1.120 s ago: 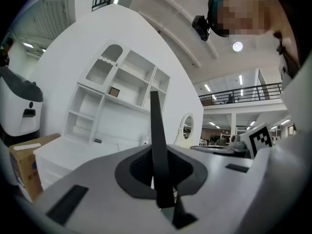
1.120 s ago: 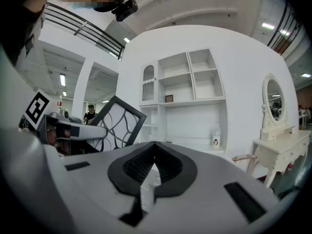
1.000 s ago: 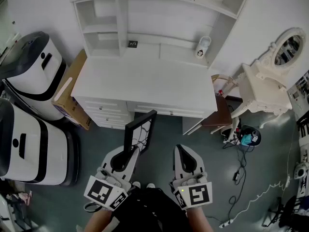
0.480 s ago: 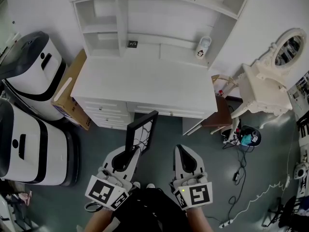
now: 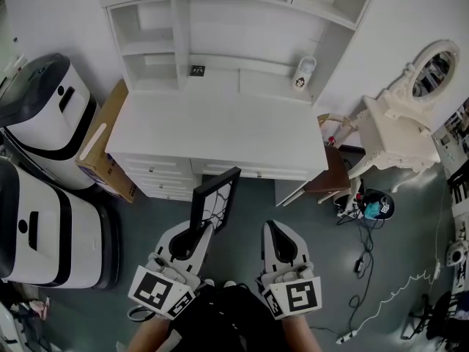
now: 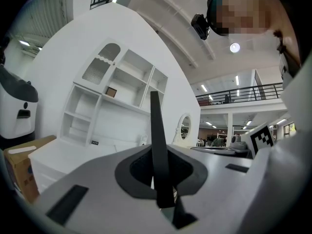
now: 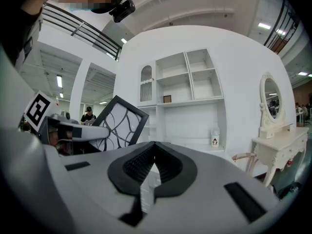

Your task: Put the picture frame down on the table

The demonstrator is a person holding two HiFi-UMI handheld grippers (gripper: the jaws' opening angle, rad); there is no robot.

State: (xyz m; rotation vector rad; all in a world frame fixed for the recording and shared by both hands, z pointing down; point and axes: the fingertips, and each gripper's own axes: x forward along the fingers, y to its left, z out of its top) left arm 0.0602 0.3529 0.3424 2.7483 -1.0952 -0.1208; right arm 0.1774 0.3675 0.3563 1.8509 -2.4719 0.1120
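At our left, short of the white table (image 5: 220, 127), our left gripper (image 5: 196, 232) is clenched on the bottom edge of the picture frame (image 5: 214, 196), which stands upright over the floor. We should carry it forward above the bare top, lower it gently, then release. Our right gripper (image 5: 272, 229) hangs pinched together, empty.

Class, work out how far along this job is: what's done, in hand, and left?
Done: the left gripper is shut on the picture frame, upright. In hand: the frame, held over the floor short of the white table. Left: set it on the tabletop and let go.
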